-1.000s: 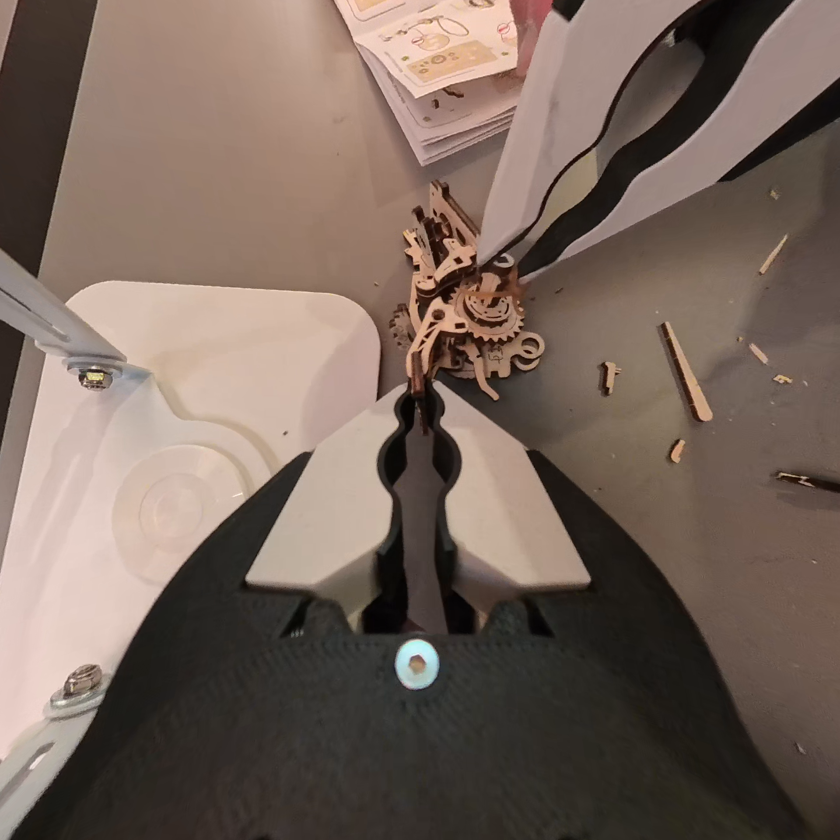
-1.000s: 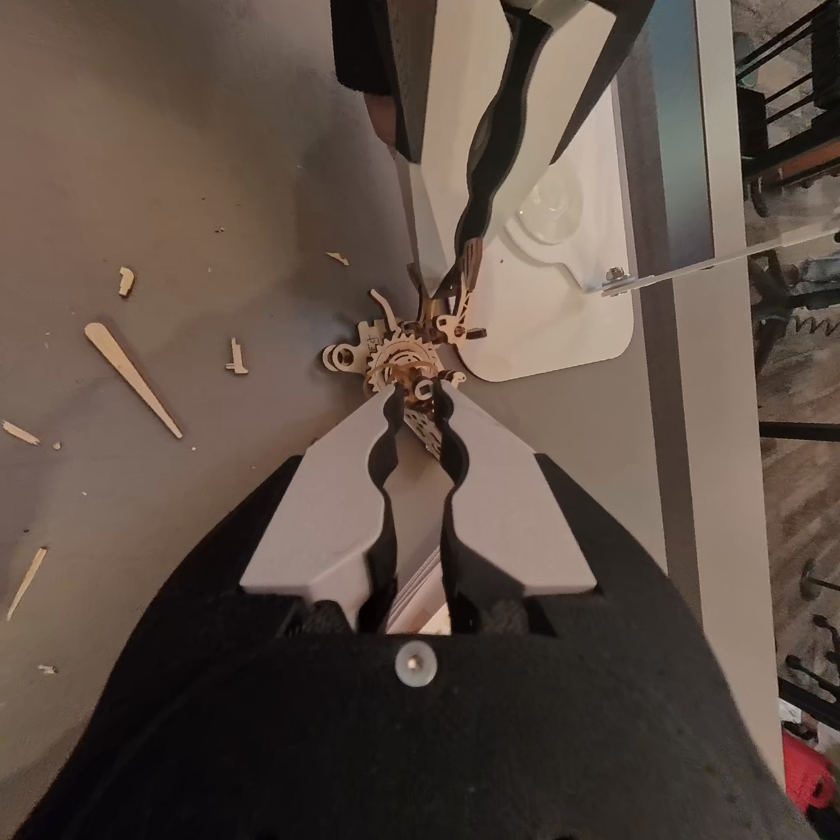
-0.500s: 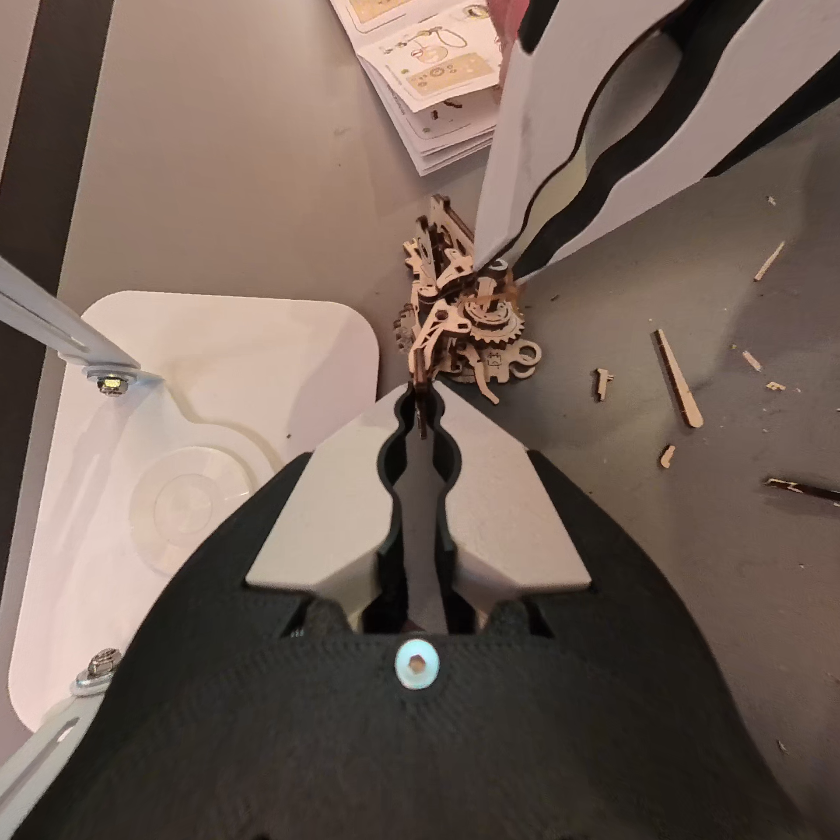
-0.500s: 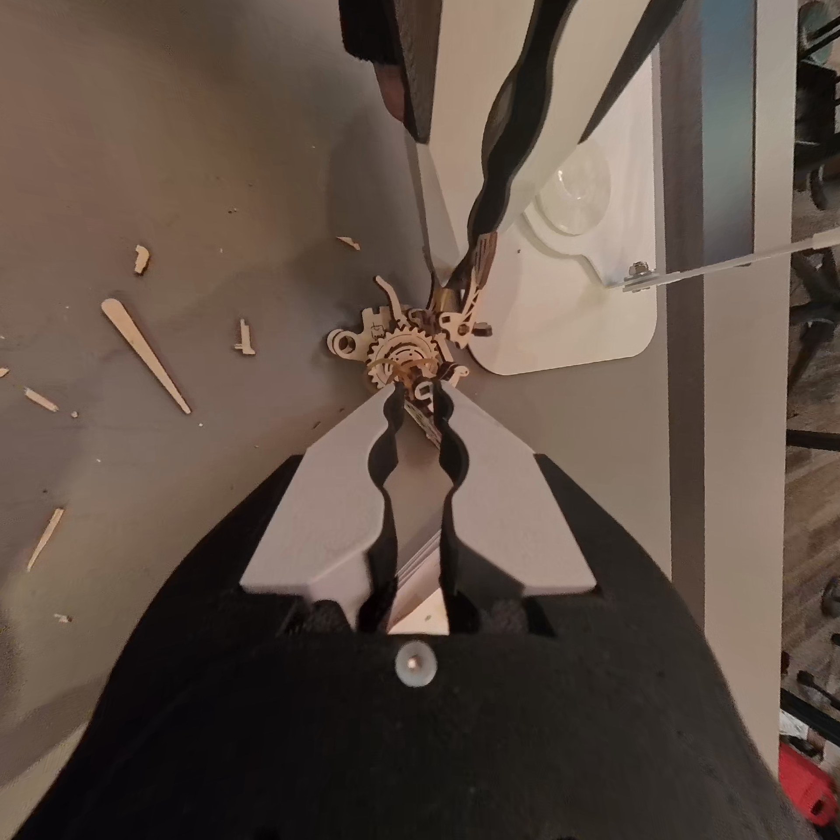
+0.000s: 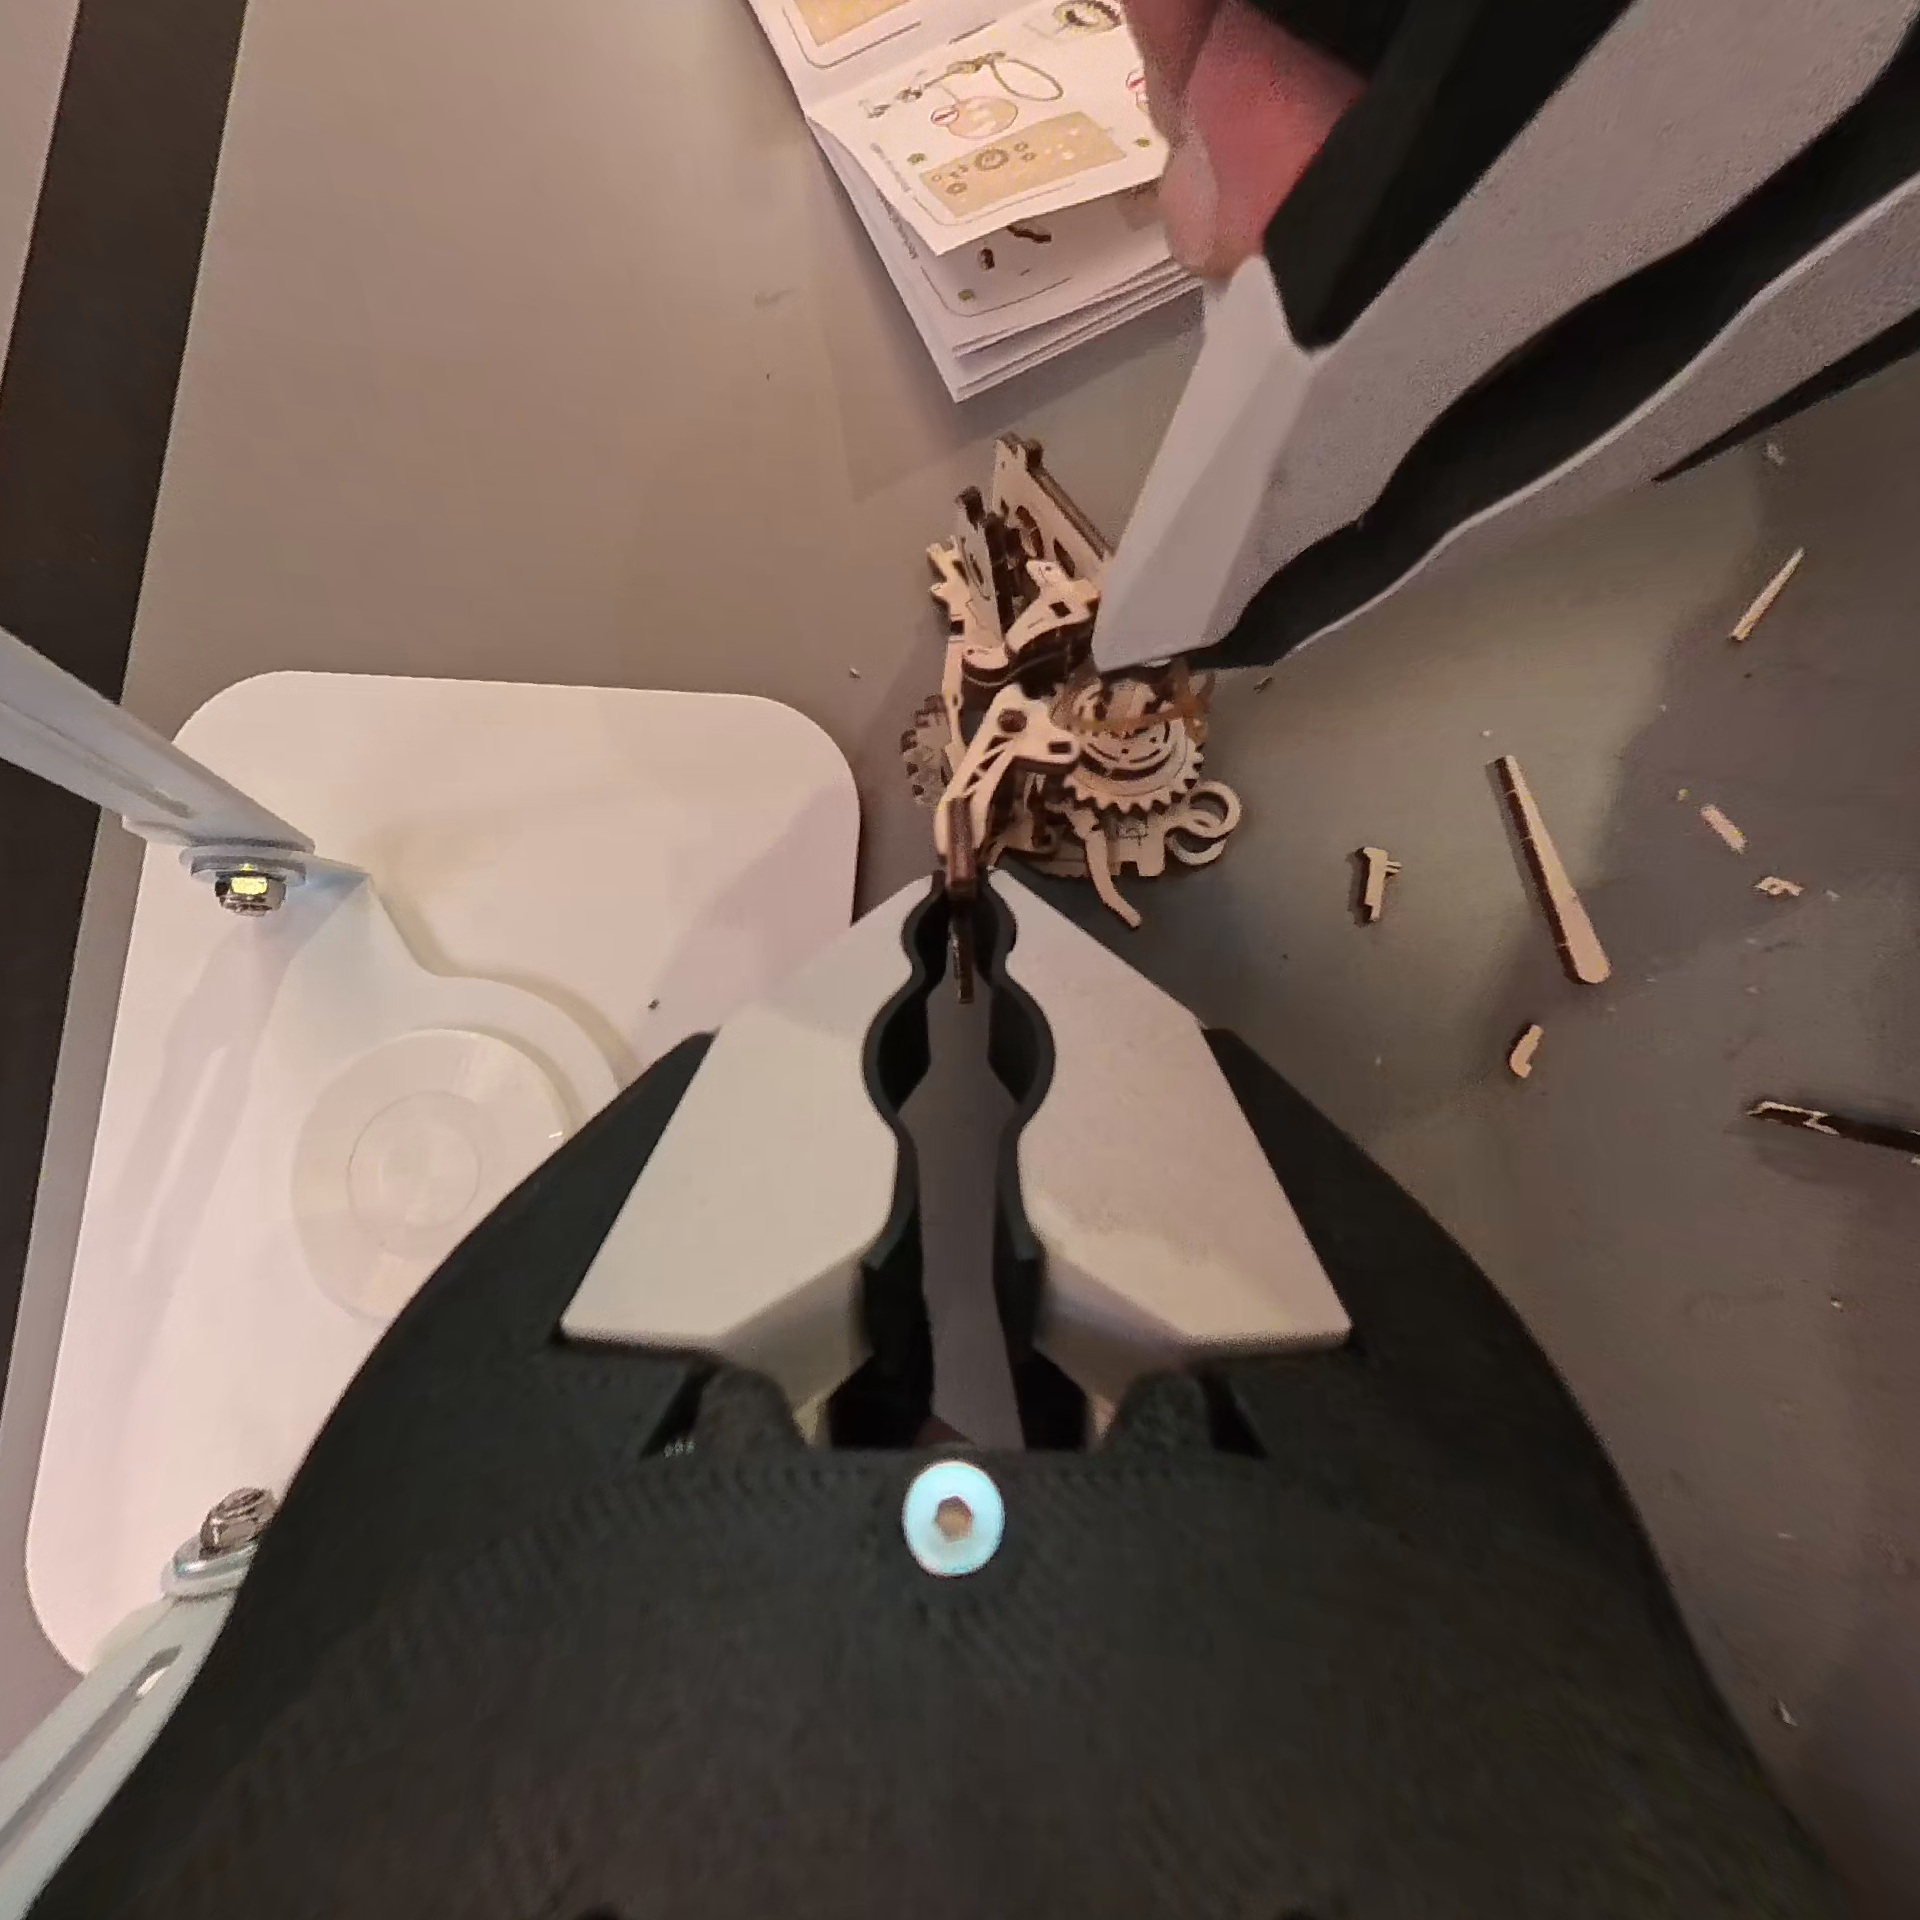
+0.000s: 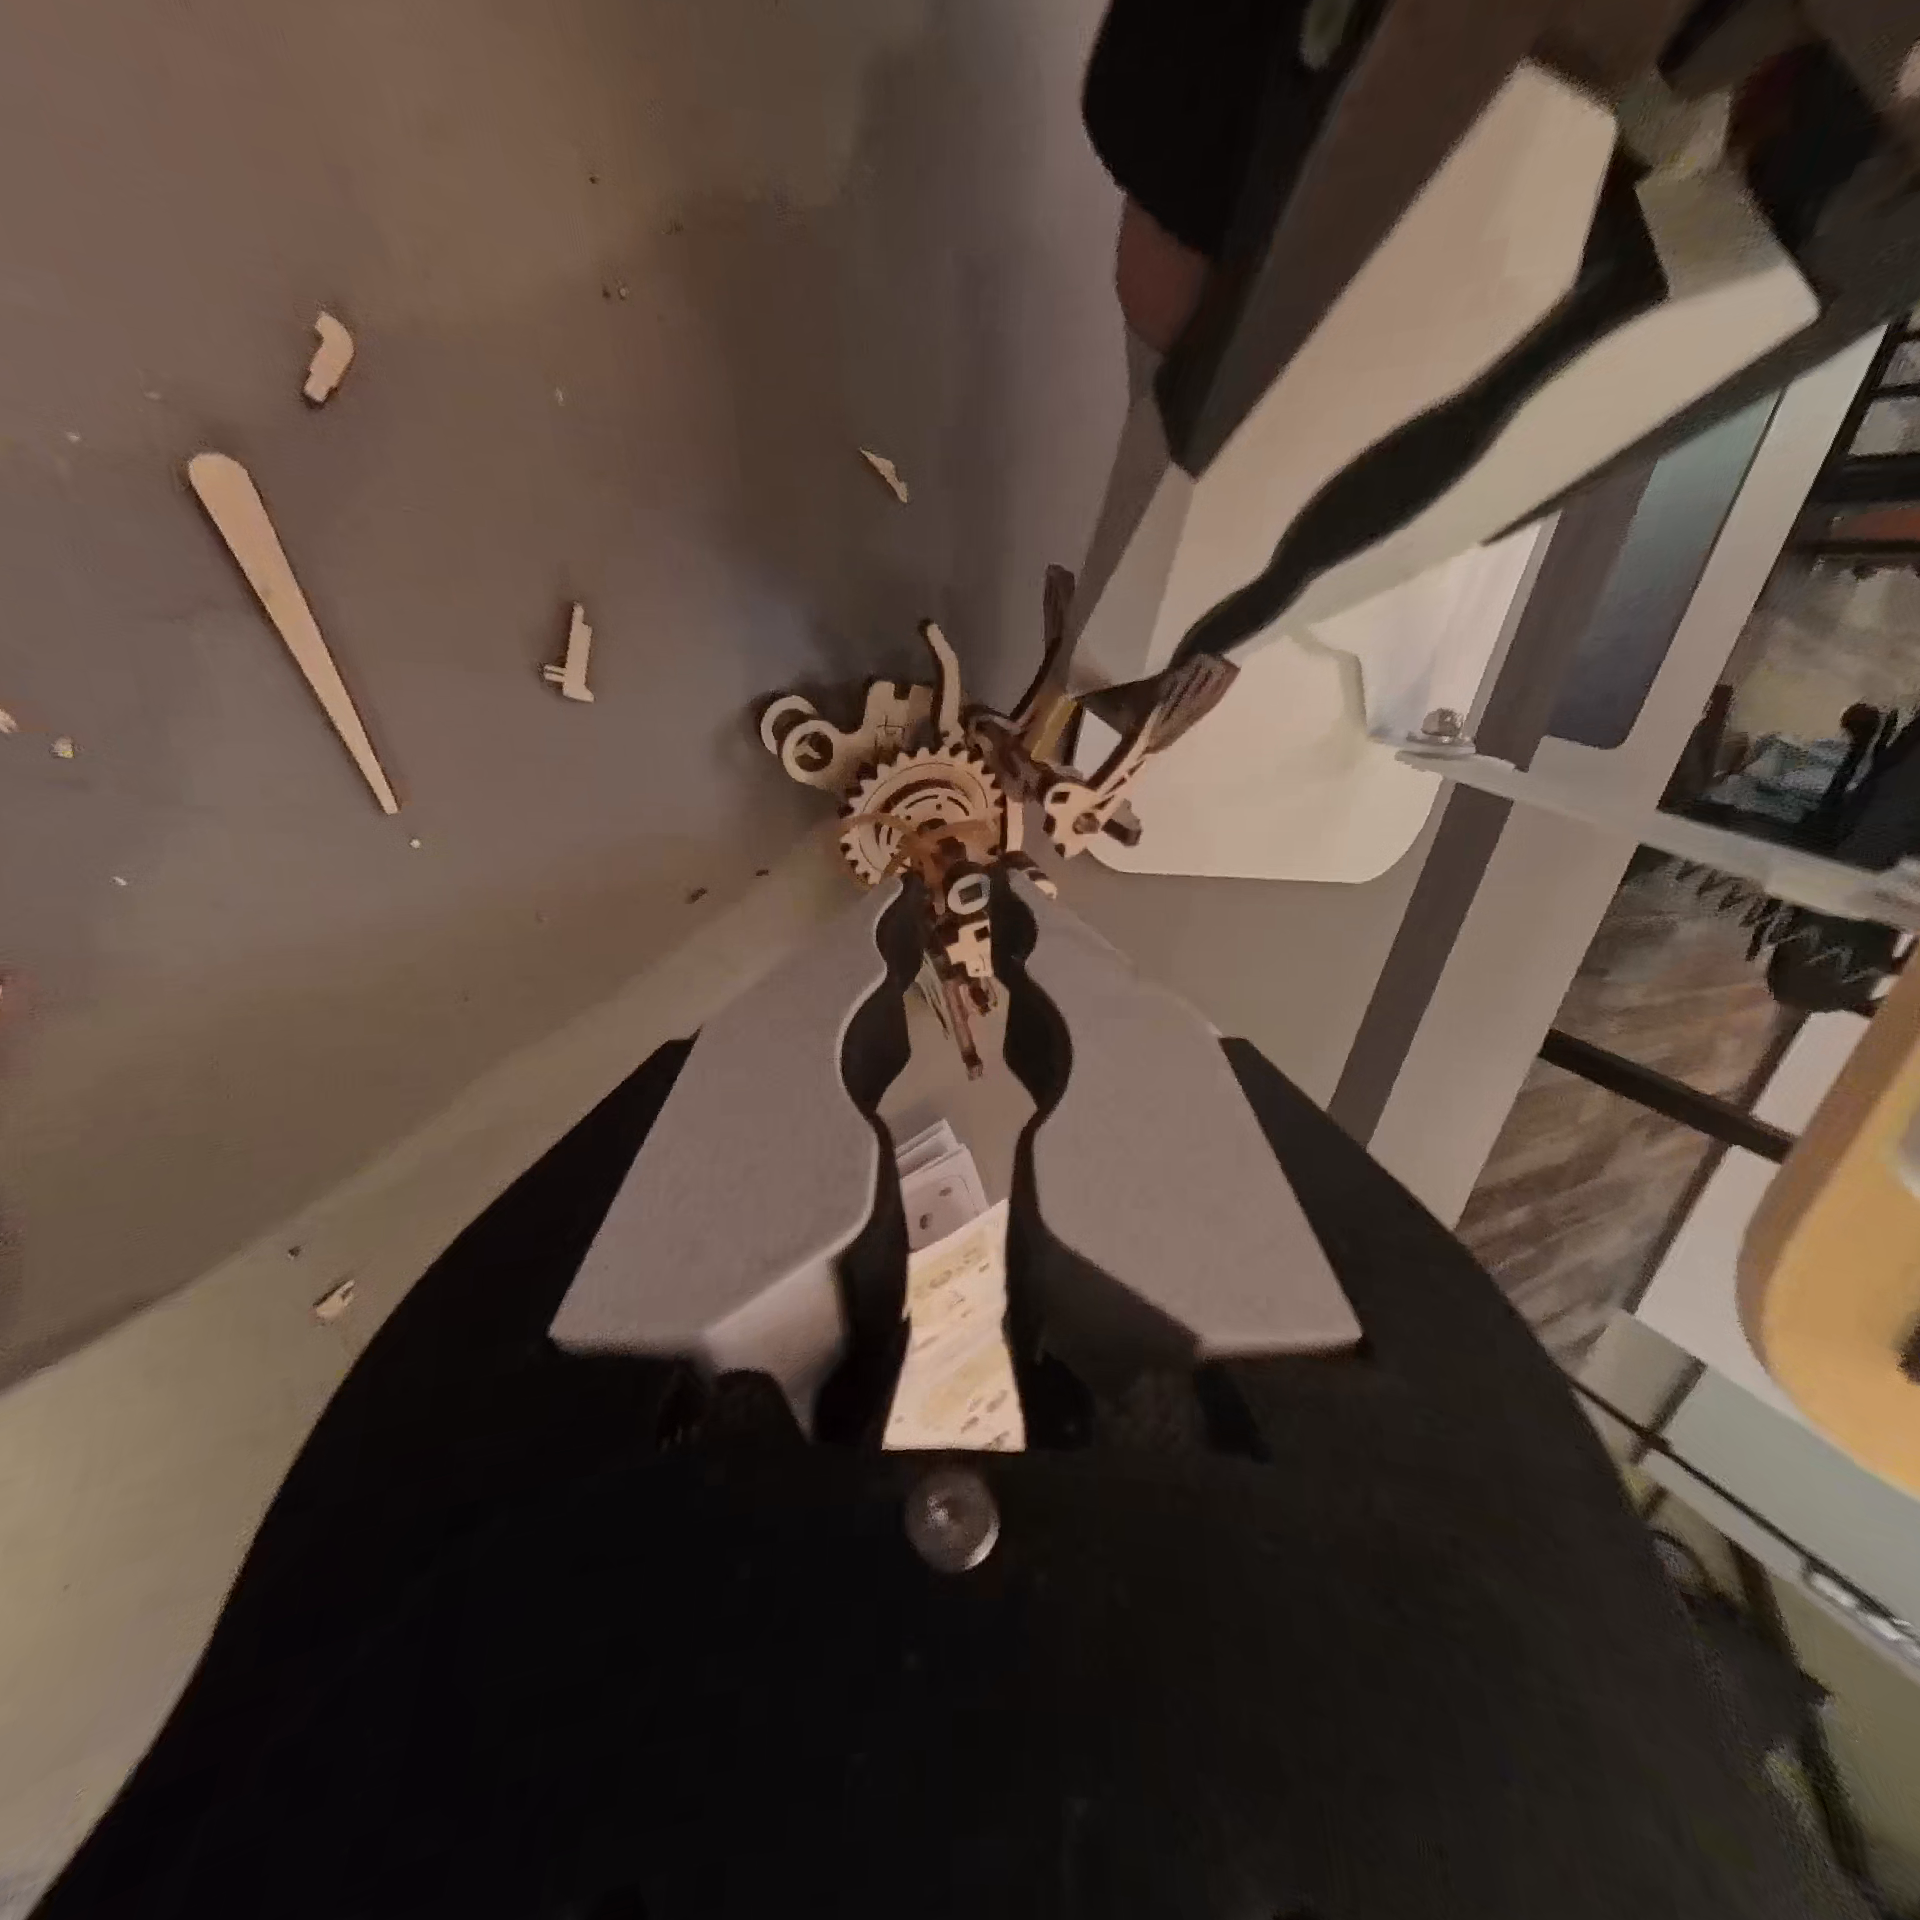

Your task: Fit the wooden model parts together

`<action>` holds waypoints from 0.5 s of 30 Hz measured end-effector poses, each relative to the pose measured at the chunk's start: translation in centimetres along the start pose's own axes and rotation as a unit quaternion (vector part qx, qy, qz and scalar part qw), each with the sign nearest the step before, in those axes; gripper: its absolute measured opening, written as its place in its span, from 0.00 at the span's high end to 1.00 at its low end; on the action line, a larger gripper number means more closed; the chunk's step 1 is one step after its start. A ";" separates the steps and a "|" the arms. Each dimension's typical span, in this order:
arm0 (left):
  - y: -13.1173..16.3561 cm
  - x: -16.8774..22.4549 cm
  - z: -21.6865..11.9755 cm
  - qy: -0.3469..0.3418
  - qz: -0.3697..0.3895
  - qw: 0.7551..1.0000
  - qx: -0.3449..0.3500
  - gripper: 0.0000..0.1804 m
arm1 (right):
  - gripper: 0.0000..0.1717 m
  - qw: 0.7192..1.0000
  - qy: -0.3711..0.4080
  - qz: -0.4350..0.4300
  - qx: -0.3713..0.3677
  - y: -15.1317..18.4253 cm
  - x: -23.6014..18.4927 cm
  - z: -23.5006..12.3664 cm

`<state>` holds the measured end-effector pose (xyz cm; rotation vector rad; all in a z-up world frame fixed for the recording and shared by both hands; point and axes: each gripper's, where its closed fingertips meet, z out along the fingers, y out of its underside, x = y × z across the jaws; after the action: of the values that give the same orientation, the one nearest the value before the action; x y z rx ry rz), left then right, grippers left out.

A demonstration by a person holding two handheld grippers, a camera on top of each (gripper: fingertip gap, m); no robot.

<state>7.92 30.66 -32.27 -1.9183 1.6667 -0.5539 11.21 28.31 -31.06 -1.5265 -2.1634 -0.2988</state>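
In the left wrist view, a white tray (image 5: 540,810) with a round recess is seen at the left, and two metal brackets (image 5: 156,790) are bolted to its near edge. The tray lies just beside the model, on its left.

The left gripper (image 5: 961,894) is clenched on a thin dark wooden lever (image 5: 961,842) that projects from the model (image 5: 1049,727). Both pads are pressed against the lever.

The model, a light wooden assembly with a toothed gear (image 5: 1138,779) on top, is located on the grey table (image 5: 499,416), between the two grippers.

A printed booklet (image 5: 997,177) is laid open beyond the model. Diagrams are visible on its pages; the print is too small to be read. No brand marks can be made out.

The right gripper (image 6: 956,904) is closed on a narrow wooden part of the model (image 6: 966,935), on the side opposite the lever. In the left wrist view its fingers (image 5: 1174,582) descend from the upper right and cover the far side of the model.

At the right, loose offcuts are scattered on the table: a long tapered strip (image 5: 1548,873), a small notched piece (image 5: 1371,883), a hooked piece (image 5: 1524,1049) and a dark sliver (image 5: 1839,1127). All lie well apart from the model.

In the right wrist view, a shelf frame (image 6: 1455,935) and a yellow object (image 6: 1839,1247) are seen beyond the table edge; the latter is blurred.
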 end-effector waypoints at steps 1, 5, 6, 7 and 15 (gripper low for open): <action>0.0 0.0 0.0 -0.002 0.002 1.000 -0.002 1.00 | 0.94 1.000 0.003 -0.012 -0.011 0.1 0.1 0.1; 0.2 -0.1 0.1 -0.002 0.000 1.000 -0.004 1.00 | 0.94 0.998 0.007 -0.046 -0.039 0.2 0.2 0.3; 0.3 -0.1 0.1 -0.001 -0.001 1.000 -0.004 1.00 | 0.94 0.998 0.006 -0.051 -0.042 0.2 0.2 0.3; 0.3 -0.2 0.1 -0.002 -0.001 1.000 -0.004 1.00 | 0.94 0.998 0.004 -0.055 -0.043 0.2 0.3 0.3; 0.4 -0.3 0.2 0.004 -0.008 1.000 0.000 1.00 | 0.94 0.993 0.012 -0.107 -0.055 0.1 0.4 0.4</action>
<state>7.69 30.95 -32.70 -1.9336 1.6571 -0.5680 11.07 28.80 -31.22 -1.3406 -2.3280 -0.5119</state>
